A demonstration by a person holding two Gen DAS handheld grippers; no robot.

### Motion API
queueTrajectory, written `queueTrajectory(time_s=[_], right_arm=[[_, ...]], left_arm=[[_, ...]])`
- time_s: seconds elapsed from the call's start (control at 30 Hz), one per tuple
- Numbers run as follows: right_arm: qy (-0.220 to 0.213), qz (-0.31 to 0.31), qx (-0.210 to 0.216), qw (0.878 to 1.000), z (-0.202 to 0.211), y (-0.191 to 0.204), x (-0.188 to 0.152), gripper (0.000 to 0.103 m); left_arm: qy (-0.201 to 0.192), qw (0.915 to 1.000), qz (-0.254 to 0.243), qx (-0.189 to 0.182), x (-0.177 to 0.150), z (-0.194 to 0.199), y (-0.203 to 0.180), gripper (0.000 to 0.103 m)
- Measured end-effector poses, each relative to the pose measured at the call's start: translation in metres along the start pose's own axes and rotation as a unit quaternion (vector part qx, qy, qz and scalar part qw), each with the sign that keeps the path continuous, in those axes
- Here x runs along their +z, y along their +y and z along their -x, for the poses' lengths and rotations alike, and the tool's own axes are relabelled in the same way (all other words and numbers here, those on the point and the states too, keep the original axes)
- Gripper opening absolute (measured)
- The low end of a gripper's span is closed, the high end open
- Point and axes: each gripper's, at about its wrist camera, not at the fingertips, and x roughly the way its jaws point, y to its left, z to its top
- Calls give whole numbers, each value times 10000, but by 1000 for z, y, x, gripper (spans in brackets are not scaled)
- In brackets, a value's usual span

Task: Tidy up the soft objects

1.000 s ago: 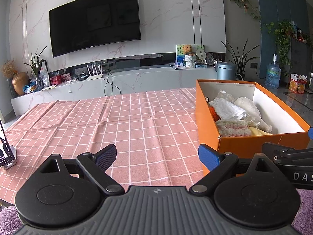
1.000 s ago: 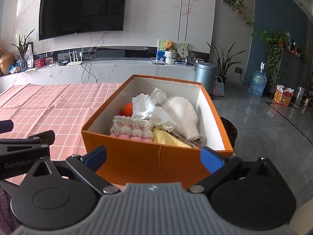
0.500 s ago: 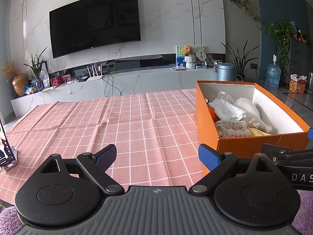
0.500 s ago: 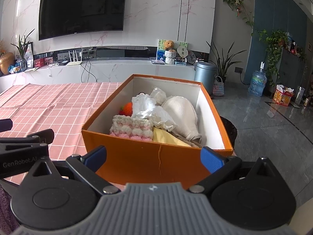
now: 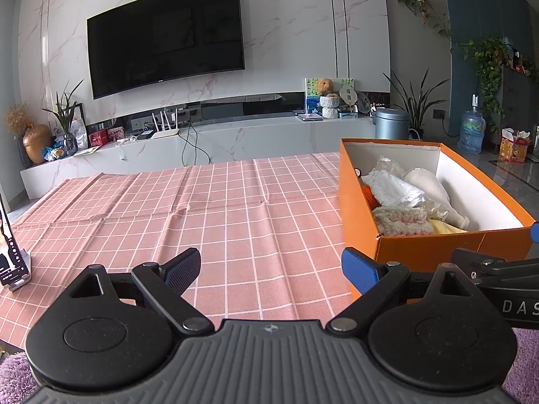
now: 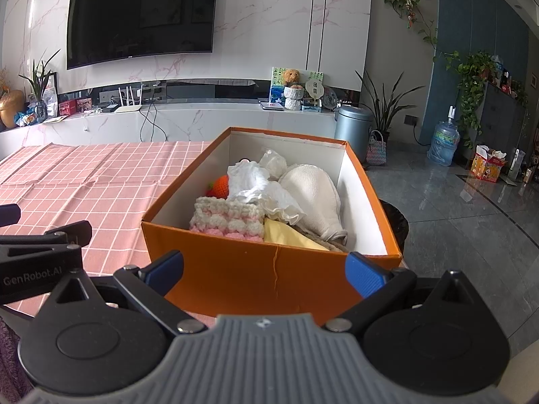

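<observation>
An orange box (image 6: 256, 269) (image 5: 417, 249) stands at the right end of the pink checked tablecloth (image 5: 235, 222). Inside lie several soft things: a pink-and-cream crochet piece (image 6: 227, 219) (image 5: 401, 219), a white frilly cloth (image 6: 262, 188), a cream mitt-like piece (image 6: 315, 195), an orange knitted item (image 6: 220, 187) and a yellow cloth (image 6: 286, 235). My right gripper (image 6: 264, 272) is open just in front of the box's near wall, holding nothing. My left gripper (image 5: 271, 271) is open over bare tablecloth left of the box, also holding nothing.
A phone on a stand (image 5: 10, 252) sits at the table's left edge. Beyond the table is a white TV bench (image 5: 202, 141) under a wall TV. A dark bin (image 6: 394, 222) stands on the floor right of the box. Purple fluffy fabric (image 5: 15, 377) lies below my grippers.
Almost nothing has changed. Both grippers stay open; the left view has drifted very slightly, so the box sits a touch higher in it.
</observation>
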Motion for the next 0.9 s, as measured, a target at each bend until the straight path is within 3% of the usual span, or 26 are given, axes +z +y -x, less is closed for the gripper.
queueTrajectory(time_s=[0.9], right_arm=[[0,-4,0,10000,2,1,-1,100]], left_arm=[[-2,10000,-8,-3,1,1,-1,103]])
